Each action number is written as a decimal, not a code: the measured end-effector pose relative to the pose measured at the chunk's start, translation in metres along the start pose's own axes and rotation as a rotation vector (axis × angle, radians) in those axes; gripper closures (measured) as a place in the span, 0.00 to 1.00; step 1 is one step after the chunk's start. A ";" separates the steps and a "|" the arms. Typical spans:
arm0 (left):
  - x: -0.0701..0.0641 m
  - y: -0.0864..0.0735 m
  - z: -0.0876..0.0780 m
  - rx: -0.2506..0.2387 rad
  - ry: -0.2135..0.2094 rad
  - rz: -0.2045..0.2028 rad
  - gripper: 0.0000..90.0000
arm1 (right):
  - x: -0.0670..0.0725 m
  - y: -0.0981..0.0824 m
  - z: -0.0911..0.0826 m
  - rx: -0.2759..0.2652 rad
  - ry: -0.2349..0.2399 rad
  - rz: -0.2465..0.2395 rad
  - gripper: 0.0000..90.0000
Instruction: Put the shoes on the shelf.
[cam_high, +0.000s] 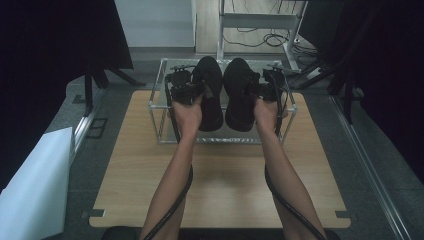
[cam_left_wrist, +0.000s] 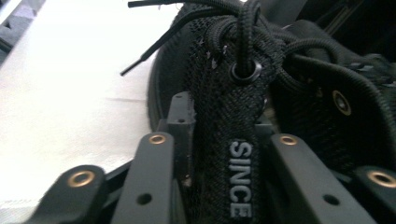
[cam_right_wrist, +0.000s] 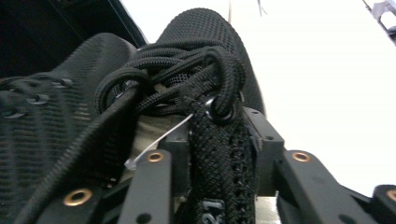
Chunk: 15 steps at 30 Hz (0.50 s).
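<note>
Left gripper: jaws are clamped on the mesh tongue of the left shoe, as seen in the left gripper view.
Right gripper: jaws are clenched on the tongue of the right shoe.
Location: both black shoes are held side by side over the clear rack on the wooden table.
Done: 2 shoes are judged grasped and lifted.
Left: placement is judged unfinished; contact with the rack cannot be told.

In the left gripper view, the left shoe is cut off at twelve and three o'clock, its sole hidden. The strap lettering runs off at six o'clock. In the right gripper view, the right shoe's tag print is cropped at six o'clock, unreadable.
</note>
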<state>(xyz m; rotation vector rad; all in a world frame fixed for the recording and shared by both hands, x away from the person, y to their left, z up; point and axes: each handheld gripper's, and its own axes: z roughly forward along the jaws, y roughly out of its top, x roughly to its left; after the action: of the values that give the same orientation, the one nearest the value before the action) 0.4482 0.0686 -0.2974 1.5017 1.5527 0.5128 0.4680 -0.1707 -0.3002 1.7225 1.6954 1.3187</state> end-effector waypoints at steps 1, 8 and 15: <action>-0.001 0.000 0.001 0.000 0.005 0.003 0.77 | 0.002 0.001 0.002 0.006 0.001 0.000 0.71; 0.006 0.005 0.006 0.045 -0.100 0.001 0.60 | -0.004 0.004 0.007 0.029 0.092 0.041 0.51; 0.011 0.007 -0.002 0.024 -0.204 0.017 0.46 | -0.009 0.006 0.006 0.021 0.216 0.044 0.36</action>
<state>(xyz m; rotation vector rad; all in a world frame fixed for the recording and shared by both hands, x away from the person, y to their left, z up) 0.4517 0.0807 -0.2939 1.5357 1.3930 0.3397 0.4776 -0.1786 -0.3009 1.6899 1.8011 1.5612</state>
